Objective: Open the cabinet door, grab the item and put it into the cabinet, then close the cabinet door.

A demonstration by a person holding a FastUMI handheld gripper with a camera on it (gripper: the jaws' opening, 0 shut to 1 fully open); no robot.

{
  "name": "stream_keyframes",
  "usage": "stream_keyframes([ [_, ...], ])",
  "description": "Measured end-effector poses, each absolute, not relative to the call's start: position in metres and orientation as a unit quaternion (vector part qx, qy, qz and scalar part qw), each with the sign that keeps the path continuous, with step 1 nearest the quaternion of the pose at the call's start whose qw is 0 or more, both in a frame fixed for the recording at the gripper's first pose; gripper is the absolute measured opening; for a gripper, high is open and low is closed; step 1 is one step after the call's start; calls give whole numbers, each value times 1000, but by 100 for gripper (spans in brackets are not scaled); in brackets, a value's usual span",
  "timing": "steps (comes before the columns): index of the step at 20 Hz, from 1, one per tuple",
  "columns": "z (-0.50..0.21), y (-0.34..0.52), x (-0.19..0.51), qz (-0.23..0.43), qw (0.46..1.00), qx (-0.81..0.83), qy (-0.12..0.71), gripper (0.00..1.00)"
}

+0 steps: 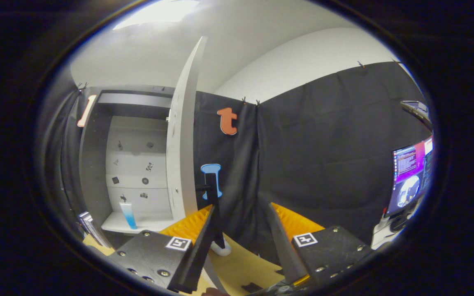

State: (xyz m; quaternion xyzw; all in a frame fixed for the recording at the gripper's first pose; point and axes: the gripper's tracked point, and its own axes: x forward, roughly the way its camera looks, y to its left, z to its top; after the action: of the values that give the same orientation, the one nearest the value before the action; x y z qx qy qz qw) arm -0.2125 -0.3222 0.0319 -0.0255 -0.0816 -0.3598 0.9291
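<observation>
The cabinet stands beyond my fingers to the left, its interior showing pale back panels with small dark marks. Its white door is swung wide open, edge-on toward me, just left of my left finger. A slim bottle, blue fading to white, stands upright on the cabinet's bottom shelf, near the left side. My gripper is open and well back from the cabinet. Nothing is between the fingers; black cloth wall shows through the gap.
A thin black post on a white base rises from the tan tabletop just behind my left finger, close to the door. A lit monitor stands far right. A stack of flat items lies beside the cabinet's lower left.
</observation>
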Motion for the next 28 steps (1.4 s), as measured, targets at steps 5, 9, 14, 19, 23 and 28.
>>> stream_keyframes([
  [5, 26, -265, -195, -302, 950, -4, -82, 75],
  [9, 21, -228, -181, -255, 964, 7, -74, 76],
  [14, 3, -191, -151, -179, 983, 16, -32, 84],
  [19, -17, -125, -87, -99, 994, 40, -11, 86],
  [23, -28, -88, -35, -50, 998, 40, 4, 86],
  [28, -36, -73, -11, -39, 998, 44, 10, 87],
])
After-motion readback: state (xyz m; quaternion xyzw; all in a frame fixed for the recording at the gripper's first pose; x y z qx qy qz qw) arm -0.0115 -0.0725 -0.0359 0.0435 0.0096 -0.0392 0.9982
